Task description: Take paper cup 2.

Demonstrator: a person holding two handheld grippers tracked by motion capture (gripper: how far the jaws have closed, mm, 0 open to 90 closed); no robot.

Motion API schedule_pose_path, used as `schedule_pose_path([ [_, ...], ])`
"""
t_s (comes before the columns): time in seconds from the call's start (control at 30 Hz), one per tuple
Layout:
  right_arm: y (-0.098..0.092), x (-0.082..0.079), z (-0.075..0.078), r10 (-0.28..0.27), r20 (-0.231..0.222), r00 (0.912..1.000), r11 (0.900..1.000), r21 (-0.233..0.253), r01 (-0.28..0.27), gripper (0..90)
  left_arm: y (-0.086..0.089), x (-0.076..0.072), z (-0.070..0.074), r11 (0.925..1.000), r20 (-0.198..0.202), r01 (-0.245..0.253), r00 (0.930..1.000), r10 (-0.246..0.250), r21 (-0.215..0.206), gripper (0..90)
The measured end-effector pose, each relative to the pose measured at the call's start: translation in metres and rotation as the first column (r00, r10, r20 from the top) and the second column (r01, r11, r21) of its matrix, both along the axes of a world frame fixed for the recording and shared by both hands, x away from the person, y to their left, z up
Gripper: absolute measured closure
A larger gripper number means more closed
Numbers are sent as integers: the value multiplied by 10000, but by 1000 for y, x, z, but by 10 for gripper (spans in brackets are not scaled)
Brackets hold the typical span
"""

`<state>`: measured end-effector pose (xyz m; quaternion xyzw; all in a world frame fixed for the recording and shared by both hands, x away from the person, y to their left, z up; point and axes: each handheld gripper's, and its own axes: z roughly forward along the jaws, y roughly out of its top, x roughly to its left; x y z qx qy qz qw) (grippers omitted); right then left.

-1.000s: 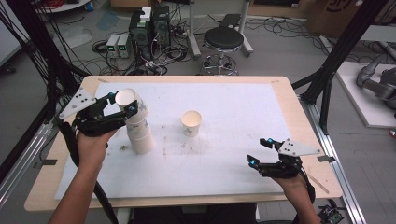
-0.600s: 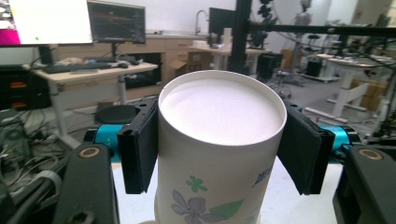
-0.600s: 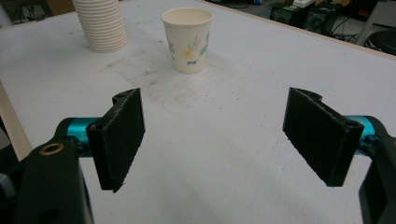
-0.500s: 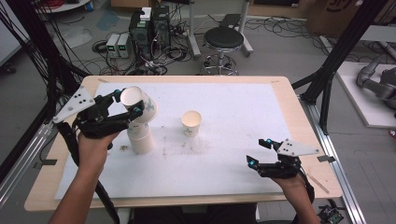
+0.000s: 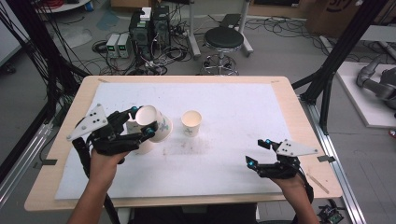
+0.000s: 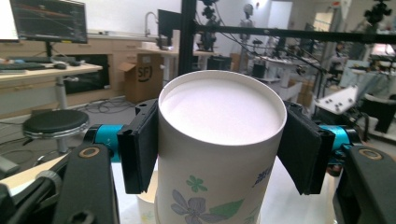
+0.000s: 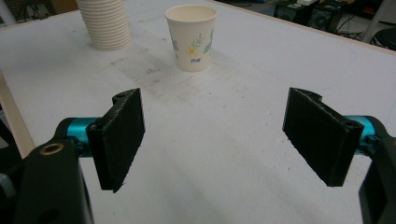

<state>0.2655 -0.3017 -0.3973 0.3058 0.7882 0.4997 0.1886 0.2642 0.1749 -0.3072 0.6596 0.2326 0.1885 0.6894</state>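
Jaws of my left gripper clamp one flower-printed paper cup, lifted and tilted just above the cup stack near the table's left side. Jaws of my right gripper stand wide apart, holding nothing, low over the white mat near the right front. Second paper cup stands upright mid-table, its small blue print too small to read. Cardboard box behind: "SF".

Wooden table, white mat, standing cup, cup stack
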Motion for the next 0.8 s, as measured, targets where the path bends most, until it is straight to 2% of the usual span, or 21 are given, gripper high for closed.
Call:
schedule_pose_path([
  [0.23, 4, 2, -3, 66, -156, 9999, 10000, -14, -67, 213, -15, -3, -7, 9959, -23, 840, 9965, -840, 343, 353],
  [0.47, 8, 5, -7, 213, -372, 9991, 9998, -27, -214, 194, -32, 0, -30, 9909, -393, 1158, 9928, -1133, 689, 352],
  [0.63, 11, 6, -8, 310, -299, 9991, 9994, -125, -314, 192, -44, 0, -43, 9803, -639, 1442, 9886, -1367, 1349, 353],
  [0.8, 16, 5, -9, 681, -325, 9972, 9974, -207, -688, 192, -52, 1, -54, 9728, -857, 1681, 9840, -1560, 1595, 352],
])
